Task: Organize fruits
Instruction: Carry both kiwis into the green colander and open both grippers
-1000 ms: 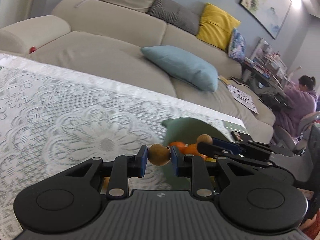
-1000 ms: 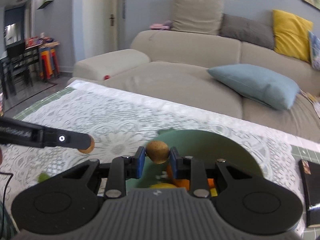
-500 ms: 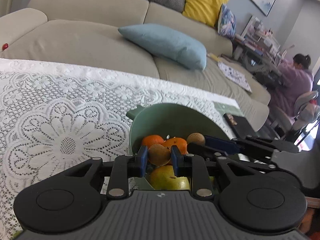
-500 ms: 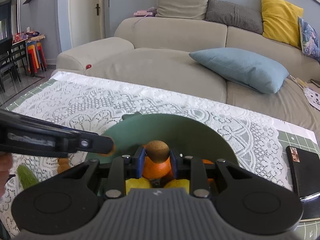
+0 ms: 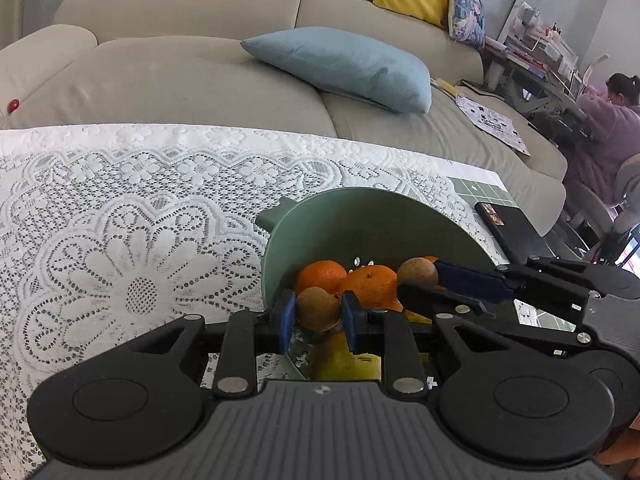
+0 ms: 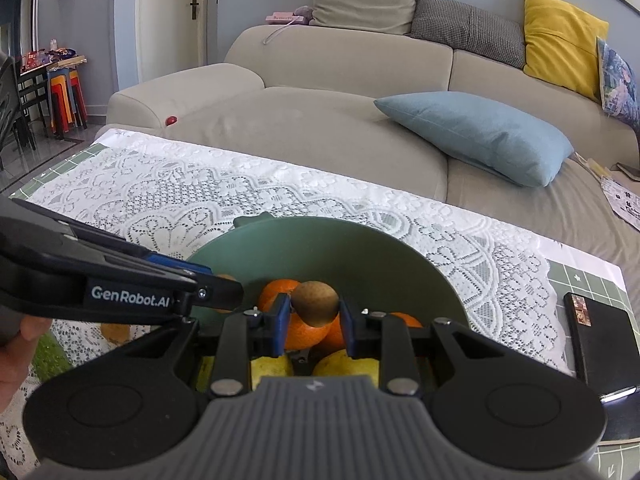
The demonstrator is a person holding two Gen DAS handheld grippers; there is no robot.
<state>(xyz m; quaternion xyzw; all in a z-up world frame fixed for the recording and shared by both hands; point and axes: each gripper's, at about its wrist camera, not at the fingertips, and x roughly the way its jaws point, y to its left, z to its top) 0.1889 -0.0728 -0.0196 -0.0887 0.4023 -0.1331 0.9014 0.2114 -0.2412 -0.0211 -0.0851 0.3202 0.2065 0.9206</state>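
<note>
Brown round fruits sat pinched in both left tongs and right tongs above the green bowl.

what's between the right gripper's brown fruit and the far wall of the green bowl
In the right wrist view, oranges lie between the brown fruit and the green bowl wall, then bare bowl.

Ahead of you a white lace tablecloth covers the table, with a green gridded mat showing at its 3 o'clock edge and a black phone-like slab lying there. Beyond, at 12 o'clock, stands a beige sofa; a light blue cushion rests on its seat at 2 o'clock, a yellow cushion behind it.
</note>
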